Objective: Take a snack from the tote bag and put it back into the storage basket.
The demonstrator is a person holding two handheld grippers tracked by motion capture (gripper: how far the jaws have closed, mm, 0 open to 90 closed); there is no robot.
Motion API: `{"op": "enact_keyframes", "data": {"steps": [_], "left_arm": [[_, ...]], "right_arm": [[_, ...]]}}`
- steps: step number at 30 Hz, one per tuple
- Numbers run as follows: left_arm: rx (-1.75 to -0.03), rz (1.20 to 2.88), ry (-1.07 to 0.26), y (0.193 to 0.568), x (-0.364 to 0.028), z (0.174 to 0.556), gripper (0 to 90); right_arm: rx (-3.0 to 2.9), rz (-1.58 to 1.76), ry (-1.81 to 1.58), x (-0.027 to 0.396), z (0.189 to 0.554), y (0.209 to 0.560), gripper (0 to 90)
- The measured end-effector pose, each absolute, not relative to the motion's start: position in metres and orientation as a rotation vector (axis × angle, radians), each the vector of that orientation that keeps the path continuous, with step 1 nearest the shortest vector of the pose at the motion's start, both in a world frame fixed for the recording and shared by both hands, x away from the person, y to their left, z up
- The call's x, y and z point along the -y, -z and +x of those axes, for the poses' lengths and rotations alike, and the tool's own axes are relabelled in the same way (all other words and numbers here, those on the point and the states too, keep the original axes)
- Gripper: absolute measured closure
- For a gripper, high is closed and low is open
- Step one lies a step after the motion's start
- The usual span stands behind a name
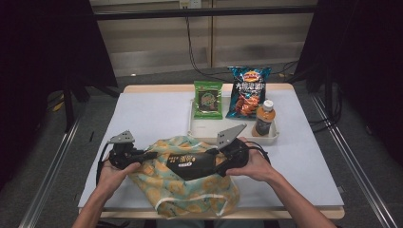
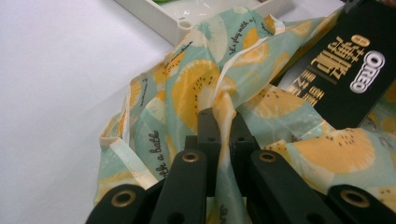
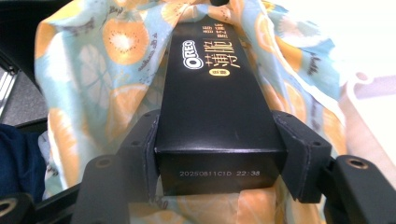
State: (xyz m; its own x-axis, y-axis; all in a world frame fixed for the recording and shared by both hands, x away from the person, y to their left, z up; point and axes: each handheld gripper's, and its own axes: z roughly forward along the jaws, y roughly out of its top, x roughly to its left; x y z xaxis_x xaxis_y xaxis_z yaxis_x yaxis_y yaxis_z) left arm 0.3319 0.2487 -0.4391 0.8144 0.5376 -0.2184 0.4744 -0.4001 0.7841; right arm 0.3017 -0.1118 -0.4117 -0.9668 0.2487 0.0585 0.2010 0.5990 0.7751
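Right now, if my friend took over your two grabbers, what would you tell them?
Left gripper: shut on a fold of the fruit-print bag, pinching the cloth near its opening.
Right gripper: jaws clamped on the sides of the black Oreo box.
Where things are: the bag lies at the near edge of the table; the box lies on top of the bag, its far end at the bag's mouth. The white tray behind holds a green packet, a chip bag and a bottle.
Done: box gripped, bag held.
Left: probably slide the box into the bag, then the tray's things.
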Motion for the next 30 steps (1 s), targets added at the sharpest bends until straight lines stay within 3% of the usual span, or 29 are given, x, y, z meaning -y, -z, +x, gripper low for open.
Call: {"op": "enact_keyframes", "data": {"steps": [30], "left_arm": [[-0.784, 2.112, -0.064, 0.448, -0.246, 0.335, 87.5]], "right_arm": [[-2.614, 0.416, -1.456, 0.156, 0.283, 0.385, 38.8]]}}
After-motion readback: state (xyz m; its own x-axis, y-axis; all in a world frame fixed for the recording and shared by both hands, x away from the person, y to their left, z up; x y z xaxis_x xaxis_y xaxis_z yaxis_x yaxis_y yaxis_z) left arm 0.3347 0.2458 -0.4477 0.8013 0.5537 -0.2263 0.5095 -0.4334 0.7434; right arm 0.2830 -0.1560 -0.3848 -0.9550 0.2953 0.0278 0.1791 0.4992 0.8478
